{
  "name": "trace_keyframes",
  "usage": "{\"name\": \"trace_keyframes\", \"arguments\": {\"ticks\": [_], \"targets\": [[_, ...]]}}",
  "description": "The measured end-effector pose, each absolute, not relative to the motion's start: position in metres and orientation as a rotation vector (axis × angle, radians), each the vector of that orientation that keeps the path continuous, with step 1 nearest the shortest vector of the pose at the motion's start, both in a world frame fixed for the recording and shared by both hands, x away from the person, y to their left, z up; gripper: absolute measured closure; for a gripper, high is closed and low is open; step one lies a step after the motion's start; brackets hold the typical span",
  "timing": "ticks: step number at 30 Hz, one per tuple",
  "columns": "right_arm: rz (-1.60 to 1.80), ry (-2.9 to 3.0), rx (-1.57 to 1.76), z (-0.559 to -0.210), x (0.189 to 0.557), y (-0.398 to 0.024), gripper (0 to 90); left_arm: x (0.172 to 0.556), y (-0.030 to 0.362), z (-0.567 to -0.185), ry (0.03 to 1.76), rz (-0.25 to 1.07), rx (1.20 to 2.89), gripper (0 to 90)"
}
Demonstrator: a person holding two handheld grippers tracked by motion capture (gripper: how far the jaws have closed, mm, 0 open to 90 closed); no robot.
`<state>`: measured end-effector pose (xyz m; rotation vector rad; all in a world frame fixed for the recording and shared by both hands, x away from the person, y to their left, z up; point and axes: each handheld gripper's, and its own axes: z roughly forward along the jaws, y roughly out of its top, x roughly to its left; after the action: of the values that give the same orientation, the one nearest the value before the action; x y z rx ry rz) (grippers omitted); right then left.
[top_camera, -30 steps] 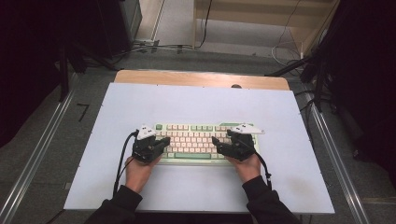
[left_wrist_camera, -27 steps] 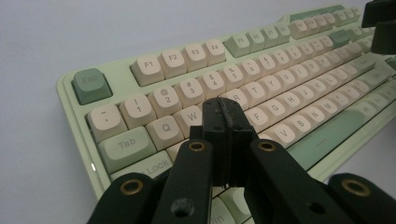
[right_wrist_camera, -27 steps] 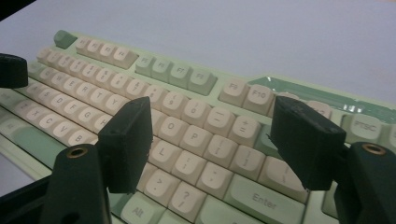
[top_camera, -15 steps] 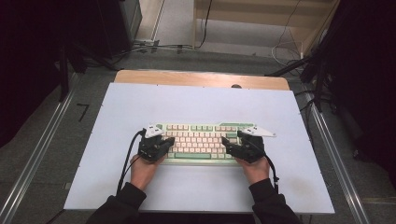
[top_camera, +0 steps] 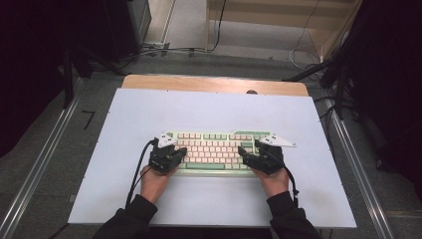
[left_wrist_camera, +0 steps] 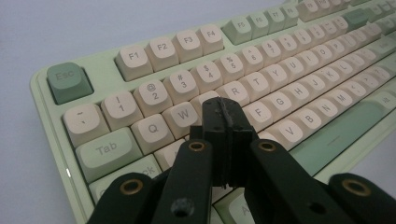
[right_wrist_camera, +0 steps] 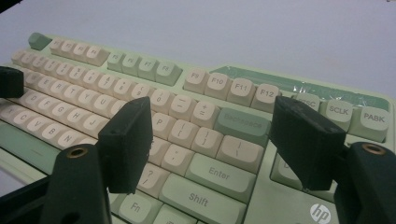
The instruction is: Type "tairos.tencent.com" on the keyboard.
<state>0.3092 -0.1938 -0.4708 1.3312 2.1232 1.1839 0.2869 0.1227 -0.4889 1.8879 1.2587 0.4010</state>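
Hovering both tools over the keyboard (top_camera: 214,149), mid-table near my edge — left gripper (left_wrist_camera: 223,106) pinched shut, empty, tip above the E/D keys; right gripper (right_wrist_camera: 212,140) wide open, empty, near Enter. Key-pressing step; next calls for a straight, gentle descent.

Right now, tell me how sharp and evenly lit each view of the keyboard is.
High view: the table is evenly lit, the room around it dark, the keyboard legends too small to read. Left gripper view: keys near the shut left gripper are sharp, far rows blur. Right gripper view: mid keys legible, the open right gripper soft, glare on the top strip.
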Motion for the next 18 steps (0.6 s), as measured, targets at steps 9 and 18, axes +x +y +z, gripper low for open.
{"name": "trace_keyframes", "arguments": {"ticks": [9,18], "targets": [[1.184,2.123,1.330,-0.4708,0.3093,-0.1940,28.2,0.2869,0.1229,-0.4892,1.261,0.396,1.885,90.0],[1.181,2.124,1.328,-0.4712,0.3094,-0.1942,28.1,0.2889,0.1259,-0.4913,1.281,0.362,1.877,90.0]]}}
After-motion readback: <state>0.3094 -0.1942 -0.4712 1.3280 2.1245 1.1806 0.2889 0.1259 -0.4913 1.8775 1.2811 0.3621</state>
